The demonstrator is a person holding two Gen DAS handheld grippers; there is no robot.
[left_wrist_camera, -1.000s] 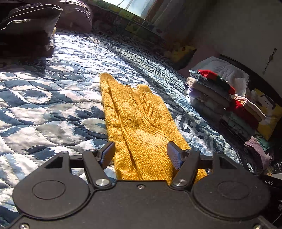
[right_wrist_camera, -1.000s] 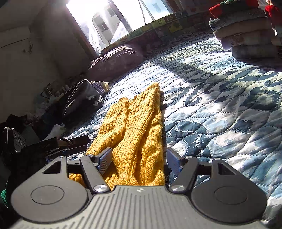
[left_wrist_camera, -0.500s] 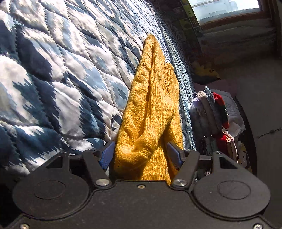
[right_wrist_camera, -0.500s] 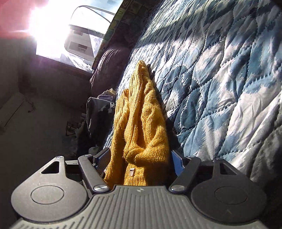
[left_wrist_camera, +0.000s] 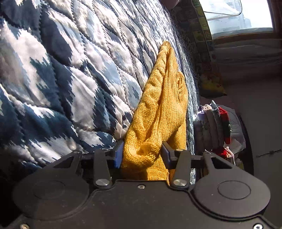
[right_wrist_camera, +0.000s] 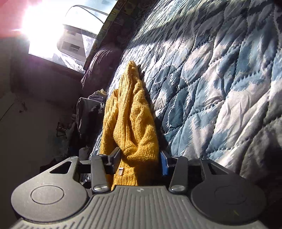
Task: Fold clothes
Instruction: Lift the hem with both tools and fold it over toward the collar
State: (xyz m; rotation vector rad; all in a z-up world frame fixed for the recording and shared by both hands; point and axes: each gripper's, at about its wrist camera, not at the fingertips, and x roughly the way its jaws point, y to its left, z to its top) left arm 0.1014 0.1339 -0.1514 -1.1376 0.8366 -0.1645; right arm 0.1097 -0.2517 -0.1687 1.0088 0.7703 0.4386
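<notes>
The left claw [left_wrist_camera: 141, 154] is clenched on a bunched end of the yellow knitted sweater [left_wrist_camera: 158, 112]; the knit fills the whole gap between its two fingers, and the blue pad of the left finger [left_wrist_camera: 117, 155] presses into the wool. From this grip the sweater stretches away, long and narrow, and its far end rests on the blue and white quilted bed cover [left_wrist_camera: 61, 70]. To the right of the sweater, near the edge of the bed, stands a pile of folded clothes [left_wrist_camera: 216, 126], and beyond it a window [left_wrist_camera: 238, 15] lets in strong light.

The right claw [right_wrist_camera: 140, 163] also grasps the sweater [right_wrist_camera: 130, 112], with a thick fold of knit squeezed between its fingers; a small white label [right_wrist_camera: 120, 171] shows on the cloth just beside the left finger. Here the bed cover [right_wrist_camera: 220, 79] lies on the right of the sweater, and a dark heap of other clothing [right_wrist_camera: 88, 109] sits on the left, under the bright window [right_wrist_camera: 58, 30].
</notes>
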